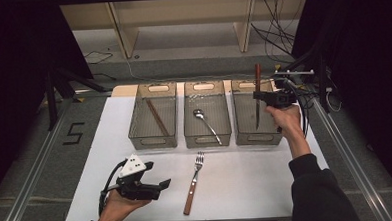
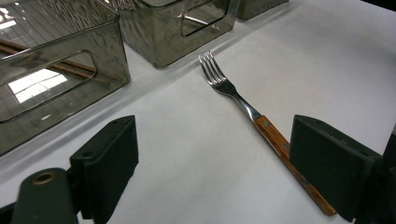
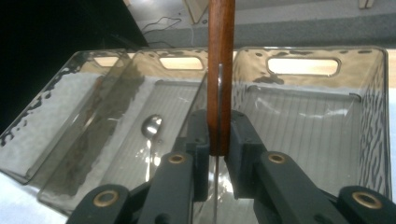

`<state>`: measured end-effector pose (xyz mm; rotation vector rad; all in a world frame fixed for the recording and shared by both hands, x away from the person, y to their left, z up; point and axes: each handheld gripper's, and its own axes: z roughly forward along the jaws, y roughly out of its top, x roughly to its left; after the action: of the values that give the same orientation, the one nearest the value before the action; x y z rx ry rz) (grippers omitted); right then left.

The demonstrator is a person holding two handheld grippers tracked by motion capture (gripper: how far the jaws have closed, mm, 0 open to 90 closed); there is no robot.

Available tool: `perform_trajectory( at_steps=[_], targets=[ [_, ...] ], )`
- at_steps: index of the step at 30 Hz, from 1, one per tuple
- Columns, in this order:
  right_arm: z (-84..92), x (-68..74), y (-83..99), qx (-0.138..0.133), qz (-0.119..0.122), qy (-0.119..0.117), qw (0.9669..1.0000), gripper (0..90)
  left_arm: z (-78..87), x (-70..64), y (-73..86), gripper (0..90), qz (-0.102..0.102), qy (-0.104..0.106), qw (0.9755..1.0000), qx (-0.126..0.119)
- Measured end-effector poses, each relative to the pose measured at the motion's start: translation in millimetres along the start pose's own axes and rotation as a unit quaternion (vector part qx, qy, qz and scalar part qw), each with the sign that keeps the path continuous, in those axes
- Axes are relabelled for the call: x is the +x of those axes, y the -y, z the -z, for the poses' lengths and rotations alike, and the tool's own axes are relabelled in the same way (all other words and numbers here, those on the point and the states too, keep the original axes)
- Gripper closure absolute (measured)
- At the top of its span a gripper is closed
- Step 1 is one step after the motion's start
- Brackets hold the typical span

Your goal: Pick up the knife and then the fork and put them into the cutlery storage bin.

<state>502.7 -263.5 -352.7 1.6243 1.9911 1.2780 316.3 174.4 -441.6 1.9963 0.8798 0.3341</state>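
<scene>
while right hand-held gripper (image 3: 217, 154) clamps knife (image 3: 220, 70), fork (image 1: 193, 181) lies.

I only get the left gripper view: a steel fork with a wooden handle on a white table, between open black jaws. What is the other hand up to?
Observer: The right gripper is shut on a wooden-handled knife, held upright, blade down.
Operator: Where is it?
Observer: Over the rightmost clear plastic bin.
Operator: Anything in the other bins?
Observer: A metal spoon lies in the middle clear bin.
</scene>
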Motion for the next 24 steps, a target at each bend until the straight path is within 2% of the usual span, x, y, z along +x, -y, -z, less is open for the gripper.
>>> perform_trajectory(
  at_steps=[11,16,24],
  targets=[
    [-20.0,-6.8,4.8,0.024,-0.022,0.022,0.9992,80.8,0.9,-0.6,1.5,15.6,-0.002,0.003,1.0,0.0],
    [-27.1,-9.9,9.8,0.036,-0.033,0.026,0.9985,80.7,2.6,-0.2,2.0,15.5,0.002,0.003,1.0,-0.007],
    [-33.9,-9.1,14.5,0.046,-0.038,0.025,0.9979,80.6,2.2,-0.7,2.0,15.6,-0.001,0.005,1.0,-0.003]
  ],
)
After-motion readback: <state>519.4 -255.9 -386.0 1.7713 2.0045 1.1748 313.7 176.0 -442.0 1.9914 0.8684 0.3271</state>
